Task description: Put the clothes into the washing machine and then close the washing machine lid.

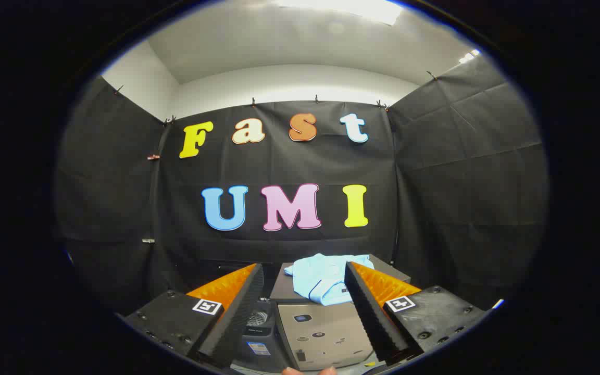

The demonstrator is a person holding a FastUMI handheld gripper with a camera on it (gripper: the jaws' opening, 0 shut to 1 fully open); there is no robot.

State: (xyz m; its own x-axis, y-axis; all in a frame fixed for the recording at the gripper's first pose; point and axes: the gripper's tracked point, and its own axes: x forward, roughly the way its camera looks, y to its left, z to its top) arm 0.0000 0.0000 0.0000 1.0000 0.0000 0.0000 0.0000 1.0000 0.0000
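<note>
A: Left to right. Small dark unit (258, 325) sits low beside the left finger (237, 307), butted against the washer (326, 333). Not ours to touch; we can't tell what it is.

B: And the washer?

A: Between the fingers, just ahead and below. Pale body, a few stickers on the face toward us. The dark lid (284, 286) looks flat, so we judge it closed. That means opening comes before loading.

B: Clothes?

A: Light blue shirt (328, 281), crumpled, lying on the lid. Its right part hides behind the right finger (367, 312). Likely staged there so it's an easy top-down grab, but it also sits on the thing we need to lift.

B: Gripper state?

A: Gripper (305, 268) spread wide, nothing between the fingers, touching nothing. We hold it high and back from the washer, tips aimed at the shirt. Wide gap makes sense: soft bunched cloth needs a big bite.

B: So step in hand?

A: Approach, we think. Nothing loaded, nothing gripped.

B: Anything on the right?

A: Only booth wall (466, 172) beyond the right finger. Fingertips of a person (308, 371) show low, in front of the washer.

B: Risk?

A: Pinching a single layer, so the shirt trails or snags on the lid edge.
</note>
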